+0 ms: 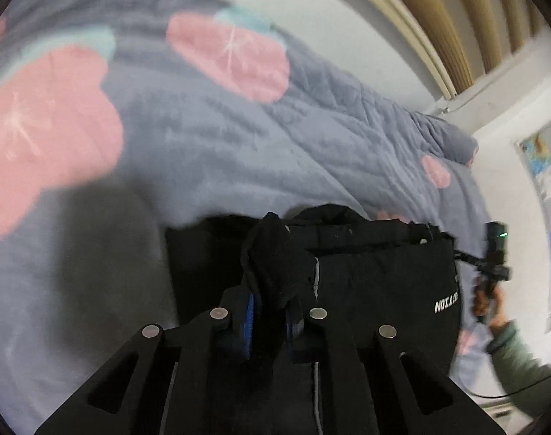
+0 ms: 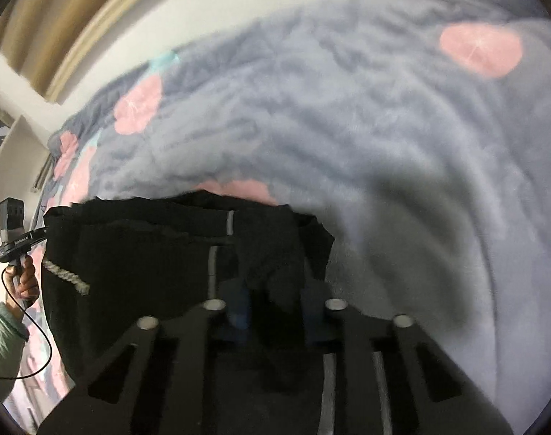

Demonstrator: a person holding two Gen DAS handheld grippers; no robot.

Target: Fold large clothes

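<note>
Left gripper [image 1: 270, 311] clamped on black garment [image 1: 384, 282], right gripper [image 2: 275, 308] likewise, both level above grey blanket [image 1: 210, 145]

Black garment [image 1: 377, 282] with white lettering, bunched, held up over bed

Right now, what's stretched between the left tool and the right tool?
The black garment spans the gap; each tool, left and right, pinches one bunched end of it. Both wrist views show it above the grey blanket.
</note>
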